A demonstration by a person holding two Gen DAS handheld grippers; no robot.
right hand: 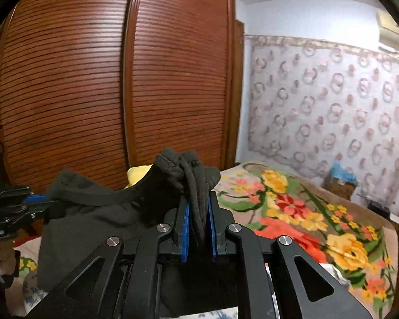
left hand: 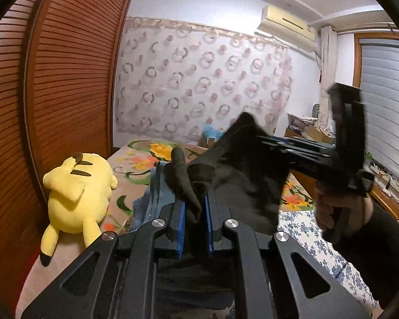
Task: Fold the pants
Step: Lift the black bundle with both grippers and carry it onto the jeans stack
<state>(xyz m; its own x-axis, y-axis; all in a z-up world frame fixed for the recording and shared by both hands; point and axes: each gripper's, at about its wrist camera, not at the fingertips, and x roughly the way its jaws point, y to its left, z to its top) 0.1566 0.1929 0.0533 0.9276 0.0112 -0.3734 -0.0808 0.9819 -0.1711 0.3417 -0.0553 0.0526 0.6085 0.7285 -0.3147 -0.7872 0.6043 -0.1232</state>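
Both grippers held the dark pants point(right hand: 93, 212) up off the bed point(right hand: 319, 212), the cloth stretched between them. The left gripper point(left hand: 195, 204) had its blue-padded jaws clamped on a bunched edge of the fabric, with a fold and a cord end sticking up past the pads. The right gripper point(right hand: 199, 212) was likewise pinched tight on a gathered section of waistband with its drawstring. In the left wrist view the right gripper point(left hand: 246, 130) appeared blurred, gripped by a hand point(left hand: 335, 207) in a dark sleeve. A yellow plush toy point(left hand: 77, 194) lay on the floral blanket near the louvred wooden wardrobe point(right hand: 119, 79), just beside folded blue denim point(left hand: 154, 194).
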